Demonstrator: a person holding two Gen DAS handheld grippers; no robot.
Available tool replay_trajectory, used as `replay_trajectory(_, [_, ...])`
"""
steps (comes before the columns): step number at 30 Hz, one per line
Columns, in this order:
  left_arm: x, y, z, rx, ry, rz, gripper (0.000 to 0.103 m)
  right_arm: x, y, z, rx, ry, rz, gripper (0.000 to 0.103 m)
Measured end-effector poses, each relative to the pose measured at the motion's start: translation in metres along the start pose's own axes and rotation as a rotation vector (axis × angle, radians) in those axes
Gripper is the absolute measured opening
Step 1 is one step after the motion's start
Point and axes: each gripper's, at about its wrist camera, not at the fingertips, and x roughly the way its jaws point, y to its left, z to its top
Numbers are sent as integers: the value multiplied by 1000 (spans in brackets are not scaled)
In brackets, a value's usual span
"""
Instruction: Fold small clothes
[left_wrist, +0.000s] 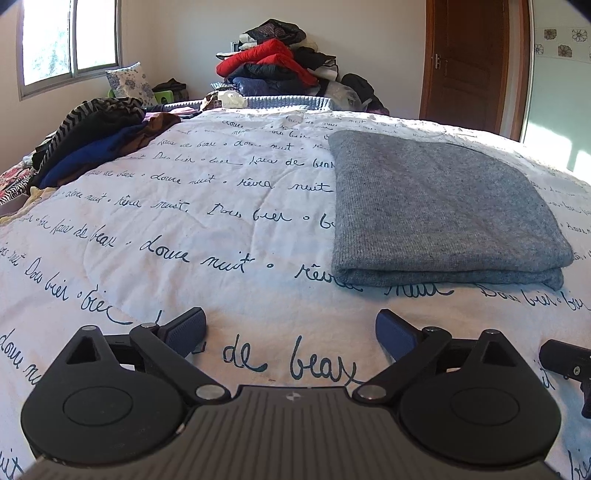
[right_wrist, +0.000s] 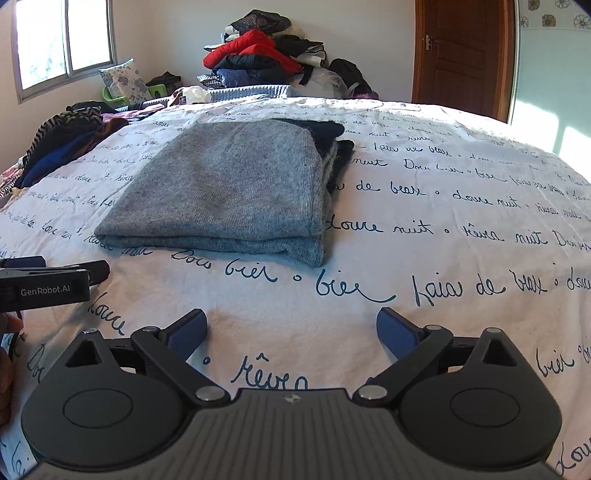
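A folded grey knit garment (left_wrist: 439, 210) lies flat on the white bedspread with dark script (left_wrist: 184, 229). In the right wrist view the grey garment (right_wrist: 229, 192) shows a dark edge at its far right side. My left gripper (left_wrist: 290, 332) is open and empty, low over the bedspread, in front and left of the garment. My right gripper (right_wrist: 291, 330) is open and empty, in front and right of the garment. The left gripper's side also shows at the left edge of the right wrist view (right_wrist: 48, 284).
A heap of unfolded clothes (left_wrist: 96, 136) lies at the bed's left edge. A tall pile of jackets and clothes (left_wrist: 277, 62) stands behind the bed. A window (left_wrist: 70, 40) is at far left, a wooden door (left_wrist: 469, 59) at far right.
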Motion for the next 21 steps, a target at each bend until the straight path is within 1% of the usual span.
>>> replay_trajectory(4, [1, 1, -1, -7, 1, 3, 100, 2, 1, -4, -11, -12, -2, 103])
replay_trajectory(10, [1, -5, -2, 16, -7, 40, 102, 4, -1, -6, -7, -18, 4, 103])
replay_trajectory(21, [1, -4, -2, 10, -3, 41, 102, 4, -3, -7, 3, -20, 15, 103])
